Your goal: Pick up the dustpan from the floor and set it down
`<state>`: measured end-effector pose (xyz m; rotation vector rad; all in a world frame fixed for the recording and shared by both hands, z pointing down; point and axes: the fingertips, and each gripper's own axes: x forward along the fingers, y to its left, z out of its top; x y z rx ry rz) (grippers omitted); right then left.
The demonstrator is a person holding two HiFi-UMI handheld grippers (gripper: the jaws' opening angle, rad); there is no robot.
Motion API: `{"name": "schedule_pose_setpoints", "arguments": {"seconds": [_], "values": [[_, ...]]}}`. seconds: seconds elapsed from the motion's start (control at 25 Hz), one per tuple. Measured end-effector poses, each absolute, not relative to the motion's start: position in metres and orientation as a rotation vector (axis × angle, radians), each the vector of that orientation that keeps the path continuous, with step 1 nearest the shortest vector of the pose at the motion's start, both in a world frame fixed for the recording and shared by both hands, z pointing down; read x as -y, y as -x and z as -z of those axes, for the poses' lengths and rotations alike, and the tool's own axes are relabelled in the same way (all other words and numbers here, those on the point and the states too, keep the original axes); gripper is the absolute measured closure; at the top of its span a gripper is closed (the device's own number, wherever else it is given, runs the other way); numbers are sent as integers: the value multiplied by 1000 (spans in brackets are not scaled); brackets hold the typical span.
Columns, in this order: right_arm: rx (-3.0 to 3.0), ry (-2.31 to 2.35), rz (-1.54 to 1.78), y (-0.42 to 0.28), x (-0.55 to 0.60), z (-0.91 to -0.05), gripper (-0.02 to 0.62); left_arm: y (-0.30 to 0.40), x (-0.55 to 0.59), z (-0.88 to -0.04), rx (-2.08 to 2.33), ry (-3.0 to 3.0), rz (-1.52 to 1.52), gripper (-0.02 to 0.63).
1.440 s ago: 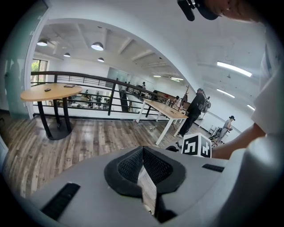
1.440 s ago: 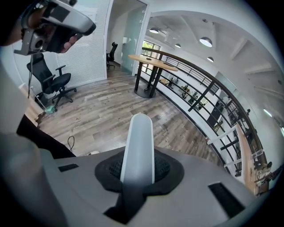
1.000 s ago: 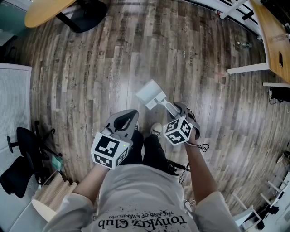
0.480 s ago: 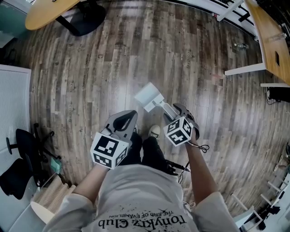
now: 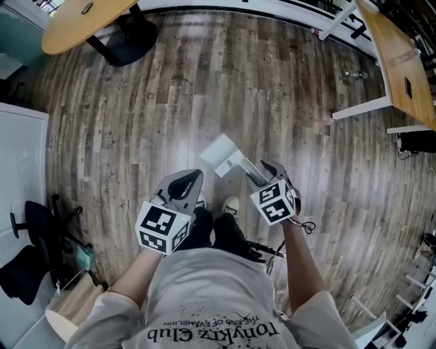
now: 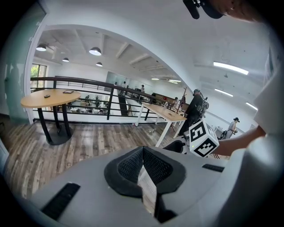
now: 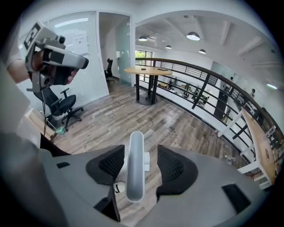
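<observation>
The white dustpan (image 5: 219, 154) rests on the wooden floor just ahead of the person's shoes, and its long grey handle (image 5: 244, 168) slants up toward my right gripper (image 5: 267, 170). In the right gripper view the handle (image 7: 136, 150) stands between the two black pads (image 7: 111, 163), with a gap on each side. Those jaws have just been opening and are now open around the handle. My left gripper (image 5: 185, 184) hovers to the left of the dustpan. It is shut with nothing in it (image 6: 143, 165).
A round wooden table (image 5: 82, 20) on a black base stands at the far left. A wooden desk with white legs (image 5: 398, 61) is at the far right. A black office chair (image 5: 30, 235) and a white partition (image 5: 20, 157) are on the left. Railings run along the far edge.
The right gripper's jaws have spread away from the handle and the gripper has lifted a little toward the person. The dustpan stays on the floor. The left gripper has not moved.
</observation>
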<state>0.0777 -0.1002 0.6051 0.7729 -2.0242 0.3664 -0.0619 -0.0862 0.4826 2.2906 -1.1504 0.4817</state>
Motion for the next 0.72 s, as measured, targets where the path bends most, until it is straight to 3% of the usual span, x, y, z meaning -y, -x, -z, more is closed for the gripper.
{"name": "schedule_pose_setpoints", "arguments": {"seconds": [0.52,0.6,0.72], "values": [[2238,-958,-561,-83,67,-512,357,50,54,-455,1164,-2325,-463,583],[2265,-990,-599,-81,62,-501,378,48,51,-449,1173,-2334,-452,583],[2279,-1065,-575,-85,57,-485,466,45,46,-441,1171,-2351,-441,583]]}}
